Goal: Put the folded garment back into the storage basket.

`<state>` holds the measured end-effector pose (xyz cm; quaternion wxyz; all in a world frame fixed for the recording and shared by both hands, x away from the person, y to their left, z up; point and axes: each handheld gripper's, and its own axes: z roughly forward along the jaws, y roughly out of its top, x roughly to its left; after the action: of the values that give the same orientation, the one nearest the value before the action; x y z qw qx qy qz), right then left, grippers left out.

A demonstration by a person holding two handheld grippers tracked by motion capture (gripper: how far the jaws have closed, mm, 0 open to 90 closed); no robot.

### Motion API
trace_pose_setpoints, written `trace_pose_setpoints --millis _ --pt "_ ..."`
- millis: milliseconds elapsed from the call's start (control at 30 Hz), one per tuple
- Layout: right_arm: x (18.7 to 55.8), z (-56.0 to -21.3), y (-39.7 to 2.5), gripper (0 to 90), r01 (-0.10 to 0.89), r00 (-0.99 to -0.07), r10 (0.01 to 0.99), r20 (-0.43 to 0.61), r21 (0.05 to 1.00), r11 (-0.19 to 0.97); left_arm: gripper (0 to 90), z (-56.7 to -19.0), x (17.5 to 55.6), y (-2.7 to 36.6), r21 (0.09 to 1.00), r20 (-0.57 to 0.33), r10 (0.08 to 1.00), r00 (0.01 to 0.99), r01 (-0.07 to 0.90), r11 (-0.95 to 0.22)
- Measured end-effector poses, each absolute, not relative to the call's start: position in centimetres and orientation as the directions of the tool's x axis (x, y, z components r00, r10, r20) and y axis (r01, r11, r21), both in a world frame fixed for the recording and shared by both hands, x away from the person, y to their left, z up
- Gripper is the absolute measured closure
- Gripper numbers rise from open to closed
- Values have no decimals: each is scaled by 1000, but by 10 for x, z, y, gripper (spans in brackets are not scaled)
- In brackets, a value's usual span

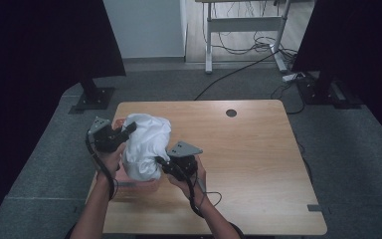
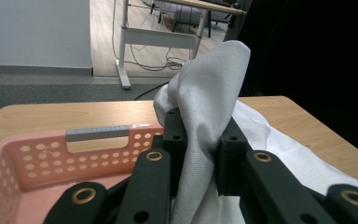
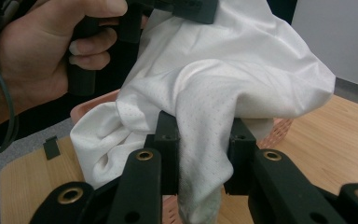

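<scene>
A white perforated cloth (image 1: 145,142) hangs bunched above a pink perforated basket (image 1: 137,188) at the table's left side. My left gripper (image 1: 128,130) is shut on the cloth's upper left part; in the left gripper view the cloth (image 2: 209,93) rises in a fold between the jaws of that gripper (image 2: 200,135). My right gripper (image 1: 160,162) is shut on the cloth's lower right part, and in the right gripper view the cloth (image 3: 223,79) drapes over and between the jaws of that gripper (image 3: 200,133). The basket (image 2: 51,156) lies just under the left gripper.
The wooden table (image 1: 243,159) stretches to the right, with a round cable hole (image 1: 231,113) near its far edge. Dark panels on stands flank the table. A white desk frame (image 1: 243,25) and cables lie on the floor behind.
</scene>
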<state>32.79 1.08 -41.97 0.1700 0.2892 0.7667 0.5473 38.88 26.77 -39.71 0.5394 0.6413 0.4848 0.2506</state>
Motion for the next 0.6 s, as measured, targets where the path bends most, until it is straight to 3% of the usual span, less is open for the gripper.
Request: trace_pose_setpoints --millis 600 --pt "341 -423 33 718 265 -785 616 61 933 245 765 -398 393 288 933 -195 907 372 356 55"
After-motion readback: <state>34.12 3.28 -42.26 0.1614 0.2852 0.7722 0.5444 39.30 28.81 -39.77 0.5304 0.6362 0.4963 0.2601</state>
